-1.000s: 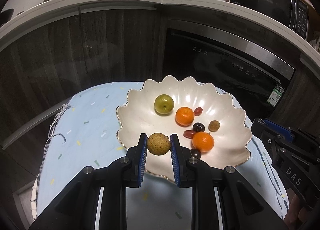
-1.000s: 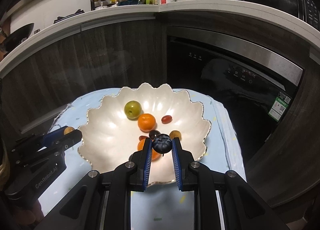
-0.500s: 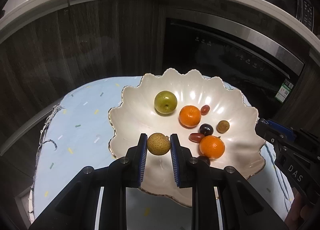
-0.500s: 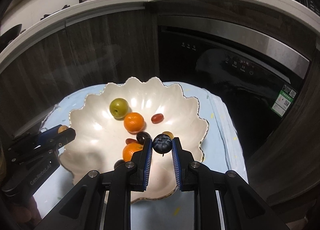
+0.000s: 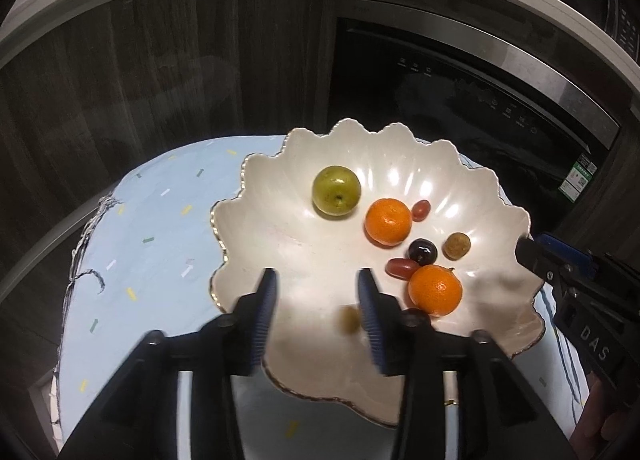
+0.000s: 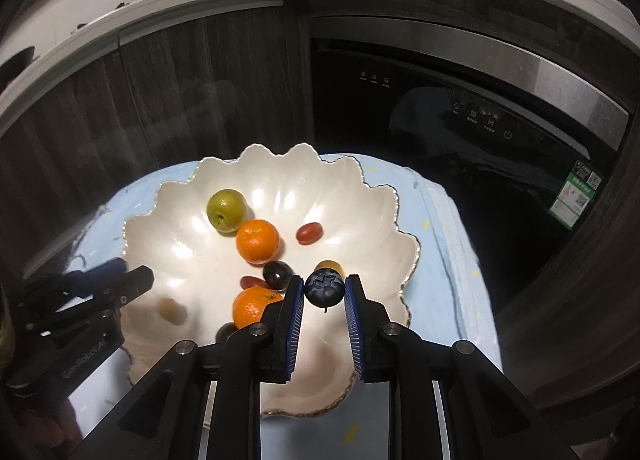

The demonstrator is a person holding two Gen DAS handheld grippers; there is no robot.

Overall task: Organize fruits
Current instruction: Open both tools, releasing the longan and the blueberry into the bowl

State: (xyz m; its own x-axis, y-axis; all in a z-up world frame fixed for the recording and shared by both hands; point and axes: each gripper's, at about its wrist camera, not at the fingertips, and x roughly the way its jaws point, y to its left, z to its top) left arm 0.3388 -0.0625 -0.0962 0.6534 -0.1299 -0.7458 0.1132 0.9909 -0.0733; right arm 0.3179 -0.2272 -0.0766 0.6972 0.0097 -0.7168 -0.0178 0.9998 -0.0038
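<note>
The left gripper [image 5: 316,284] hangs over the near side of the scalloped white bowl [image 5: 280,188] and its jaws have just been opening: they stand wide apart, and the small brown fruit [image 5: 349,320] is a blur below them, close to the right pad but gripped by neither. In the right wrist view the same fruit [image 6: 173,310] shows as a soft smudge at about eight o'clock in the bowl.

Over to the right gripper [image 6: 324,290]: its jaws have just been easing open too, yet the blueberry [image 6: 325,287] sits between the blue pads, with a pad at each flank; I cannot tell whether they press on it.

Inside the bowl, seen from the left wrist, a green fruit [image 5: 336,189] lies at twelve o'clock. One mandarin [image 5: 388,221] sits near the centre with a red grape tomato [image 5: 421,210] just beside it at two o'clock. A dark cherry [image 5: 423,251] and a second brown fruit [image 5: 457,245] lie toward three o'clock. A second mandarin [image 5: 435,289] sits at five o'clock, touching another red grape tomato [image 5: 400,267].

The bowl rests on a pale blue cloth [image 5: 152,244] with coloured flecks.
</note>
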